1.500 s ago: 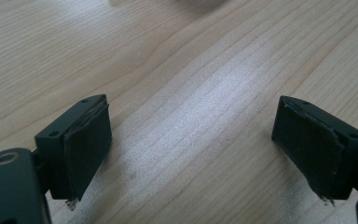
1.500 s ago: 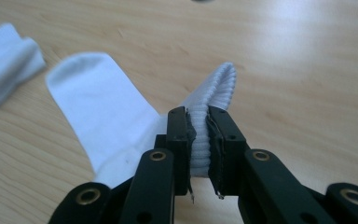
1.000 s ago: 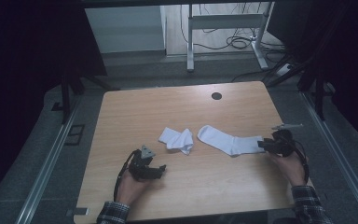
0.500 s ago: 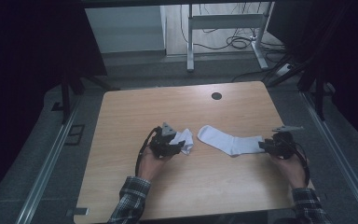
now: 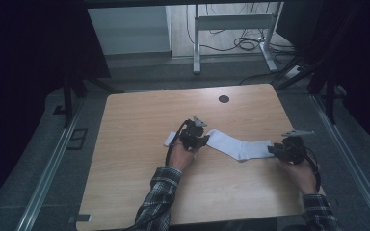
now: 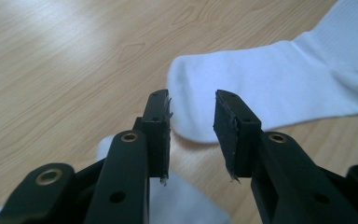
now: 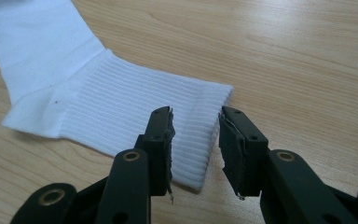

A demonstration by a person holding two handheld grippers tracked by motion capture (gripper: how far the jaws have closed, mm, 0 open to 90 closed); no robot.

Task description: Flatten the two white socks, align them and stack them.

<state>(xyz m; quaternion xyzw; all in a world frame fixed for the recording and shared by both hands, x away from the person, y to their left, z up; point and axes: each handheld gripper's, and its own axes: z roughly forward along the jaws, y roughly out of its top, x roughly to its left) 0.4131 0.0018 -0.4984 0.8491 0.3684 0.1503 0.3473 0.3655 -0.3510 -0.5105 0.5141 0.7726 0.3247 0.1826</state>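
Lying flat across the middle of the wooden table: a long white sock, toe end toward the left gripper, ribbed cuff toward the right gripper. Seen from above, left gripper poised over a second, smaller white sock, partly hidden beneath the hand and tool. In the left gripper view, jaws spread with bare wood between them, left gripper aimed at the rounded toe of the long white sock; tips just short of the fabric edge, and a patch of the smaller white sock below the jaws. In the right gripper view, jaws likewise spread, right gripper straddling the corner of the ribbed cuff; one pad above the ribbing, the other above bare table. Contact between pads and cloth not determinable. Plaid sleeves at the near table edge, hands well apart.
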